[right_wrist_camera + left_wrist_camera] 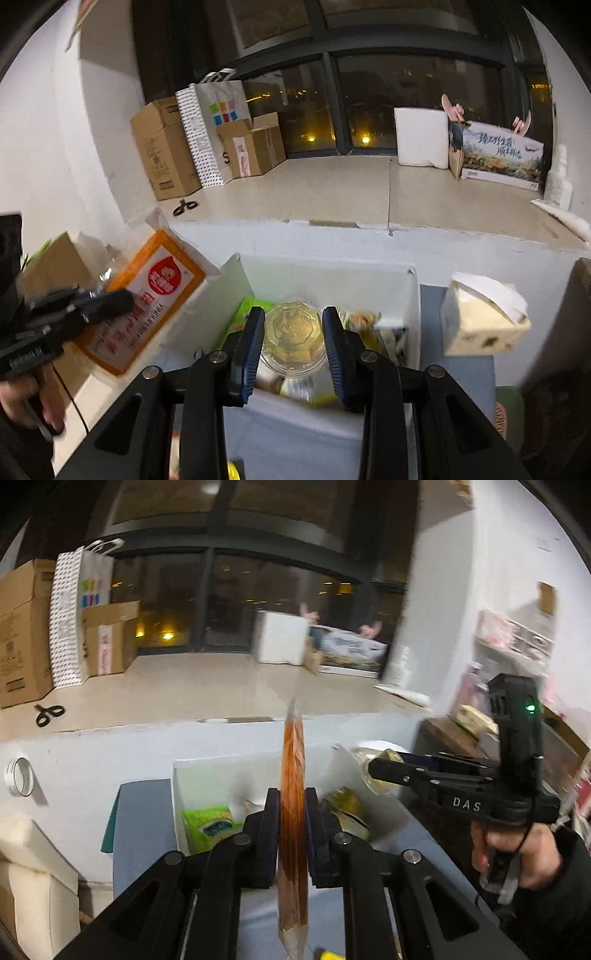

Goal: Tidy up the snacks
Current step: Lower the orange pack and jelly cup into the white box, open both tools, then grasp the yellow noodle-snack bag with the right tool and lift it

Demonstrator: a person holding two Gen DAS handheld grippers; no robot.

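My left gripper [292, 834] is shut on an orange snack packet [293, 794], held edge-on above the near wall of a white box [221, 771]. In the right wrist view the same packet [147, 299] shows its orange and white face, left of the box [388, 280]. My right gripper [293, 343] is shut on a clear round tub of yellowish snack [293, 332], held over the box; it also shows in the left wrist view [380, 771]. A green packet [208, 829] and a yellow-green packet [347, 808] lie inside the box.
The box sits on a grey-blue table [144, 834]. A cream tissue box [484, 321] stands to its right. Cardboard boxes [162, 147] and a paper bag [214, 125] stand by the far wall; scissors [184, 206] lie on the floor. A tape roll [19, 776] is at left.
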